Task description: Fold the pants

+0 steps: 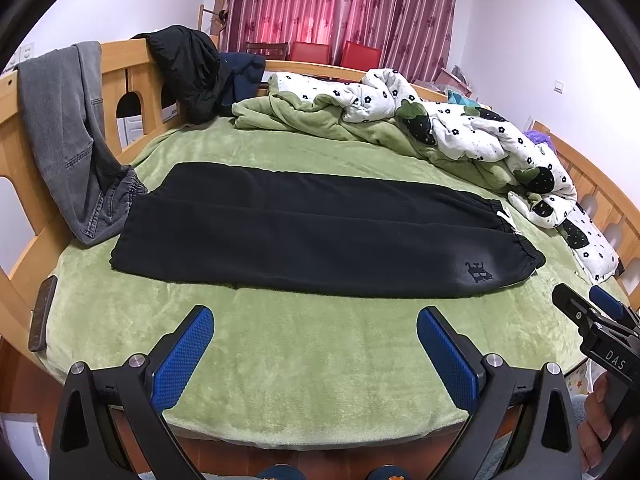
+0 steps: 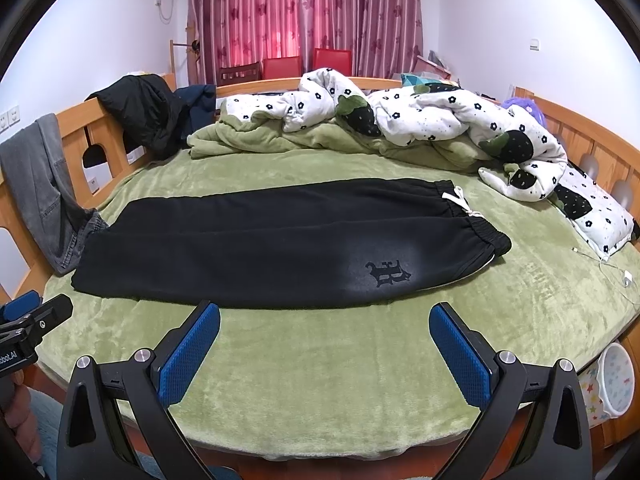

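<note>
Black pants [image 1: 304,232] lie flat on the green bed cover, folded lengthwise leg on leg, with the waistband and white drawstring [image 1: 505,216] to the right and the leg ends to the left. They also show in the right wrist view [image 2: 280,240], with a dark logo [image 2: 387,273] near the waist. My left gripper [image 1: 315,320] is open and empty, above the cover just short of the pants' near edge. My right gripper [image 2: 325,316] is open and empty, near the waist end; it also shows in the left wrist view [image 1: 588,300].
Grey jeans [image 1: 68,136] and a black jacket [image 1: 192,68] hang over the wooden bed rail on the left. A crumpled flowered duvet [image 1: 460,128] lies along the far and right side. A white cable and charger [image 2: 616,272] lie at the right. A phone [image 1: 42,312] lies at the left edge.
</note>
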Demonstrator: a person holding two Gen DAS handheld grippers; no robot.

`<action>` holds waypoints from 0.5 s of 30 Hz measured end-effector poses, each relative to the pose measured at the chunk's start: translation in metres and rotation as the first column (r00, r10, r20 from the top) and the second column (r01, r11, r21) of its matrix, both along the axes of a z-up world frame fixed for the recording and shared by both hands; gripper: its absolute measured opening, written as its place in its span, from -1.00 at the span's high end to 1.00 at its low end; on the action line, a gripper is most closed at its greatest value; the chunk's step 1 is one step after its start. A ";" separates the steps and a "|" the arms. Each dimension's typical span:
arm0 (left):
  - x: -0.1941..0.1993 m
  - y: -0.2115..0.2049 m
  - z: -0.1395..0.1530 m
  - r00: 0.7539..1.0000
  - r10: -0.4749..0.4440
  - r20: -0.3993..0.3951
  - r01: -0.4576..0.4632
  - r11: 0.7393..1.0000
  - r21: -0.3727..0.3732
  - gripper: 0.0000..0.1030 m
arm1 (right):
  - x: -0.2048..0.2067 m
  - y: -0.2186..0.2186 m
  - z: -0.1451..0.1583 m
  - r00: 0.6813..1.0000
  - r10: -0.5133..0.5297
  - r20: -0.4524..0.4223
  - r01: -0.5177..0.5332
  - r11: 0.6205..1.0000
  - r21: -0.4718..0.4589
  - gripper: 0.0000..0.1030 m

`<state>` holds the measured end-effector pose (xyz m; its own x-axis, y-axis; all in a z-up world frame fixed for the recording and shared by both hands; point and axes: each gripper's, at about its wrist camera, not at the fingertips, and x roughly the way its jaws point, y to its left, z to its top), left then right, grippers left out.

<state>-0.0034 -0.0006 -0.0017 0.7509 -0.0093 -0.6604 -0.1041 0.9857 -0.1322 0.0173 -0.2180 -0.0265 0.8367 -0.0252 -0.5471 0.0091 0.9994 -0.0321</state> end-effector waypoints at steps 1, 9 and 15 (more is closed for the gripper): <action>0.000 0.000 0.000 1.000 -0.002 0.000 0.002 1.000 0.000 -0.98 | 0.000 0.000 0.000 1.000 0.000 0.000 0.000 1.000 0.000 -0.99; 0.000 0.001 0.000 1.000 -0.002 -0.001 0.002 1.000 0.000 -0.98 | -0.001 0.000 0.000 1.000 -0.005 0.008 0.005 1.000 0.001 -0.99; 0.000 -0.001 0.000 1.000 -0.002 -0.001 0.002 1.000 0.002 -0.98 | -0.001 0.000 0.000 1.000 -0.006 0.009 0.006 1.000 0.002 -0.99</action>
<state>-0.0036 -0.0011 -0.0020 0.7503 -0.0094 -0.6611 -0.1023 0.9862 -0.1301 0.0167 -0.2175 -0.0266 0.8414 -0.0292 -0.5397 0.0157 0.9994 -0.0297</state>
